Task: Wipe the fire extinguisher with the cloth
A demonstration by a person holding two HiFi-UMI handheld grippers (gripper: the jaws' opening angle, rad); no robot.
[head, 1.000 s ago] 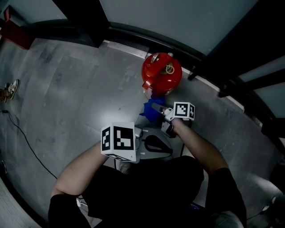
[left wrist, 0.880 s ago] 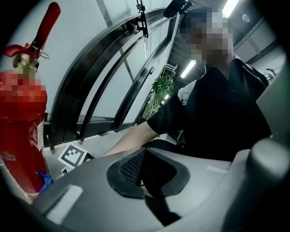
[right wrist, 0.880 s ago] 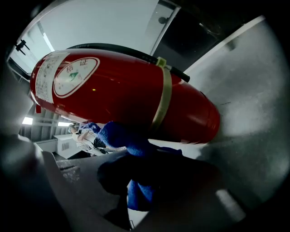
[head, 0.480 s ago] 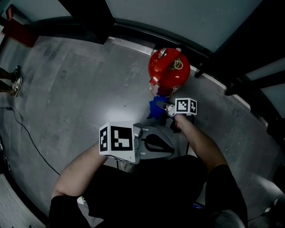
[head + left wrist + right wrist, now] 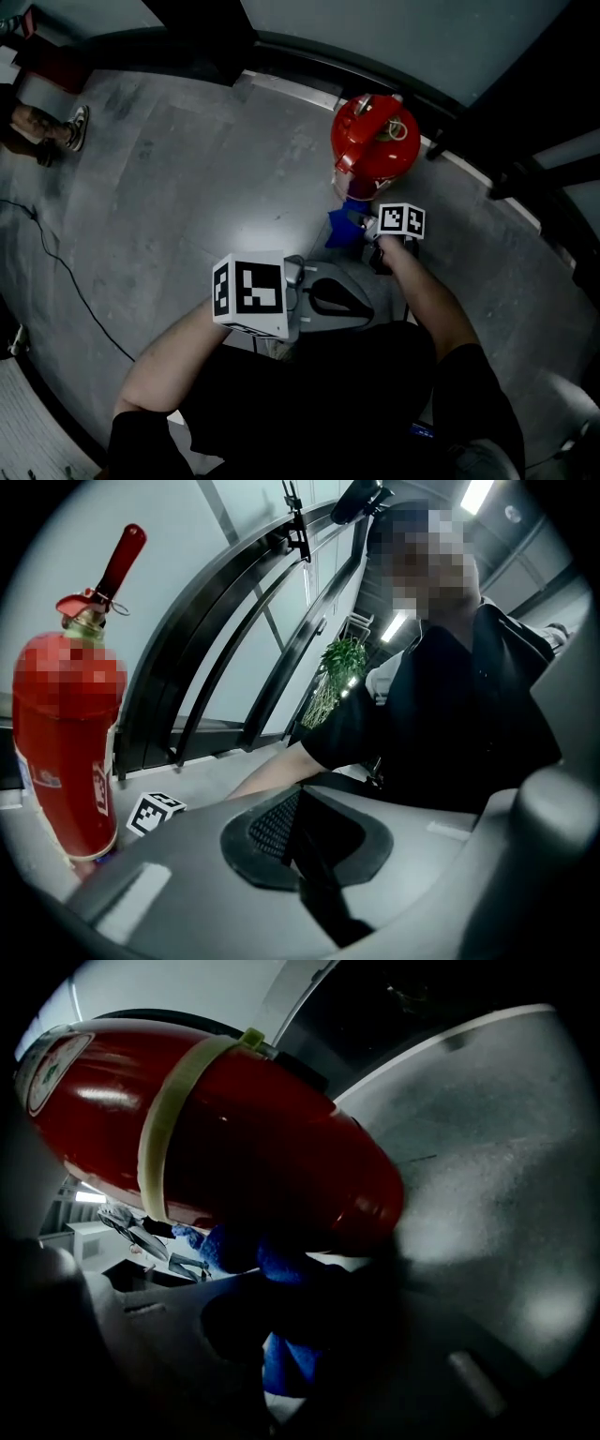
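Fire extinguisher [image 5: 373,142] stands upright on the grey concrete floor [image 5: 187,187], close against the foot of the dark window frame [image 5: 309,56], handle and nozzle at the top. My right gripper [image 5: 370,225] is pinching the blue cloth [image 5: 342,228], a wad of it bunched between the jaws and pressed against the lower part of the red cylinder, on the side facing me.

In the right gripper view the red body [image 5: 244,1138] fills the space directly ahead of the jaws, a pale yellow band [image 5: 173,1110] circling it. The cloth [image 5: 286,1358] touches the paint just below, near the base.

My left gripper [image 5: 323,300] hangs back close to my body, jaws pressed together on nothing, well apart from the cylinder. Its view sees the extinguisher [image 5: 66,752] off to the far left.

The right side is plainly the nearer one and has the cloth on the metal. The cylinder's long axis runs straight up from the floor, so I judge that the wipe has to travel upward along it from this low contact, or around it. Most of the surface looks yet to be covered.
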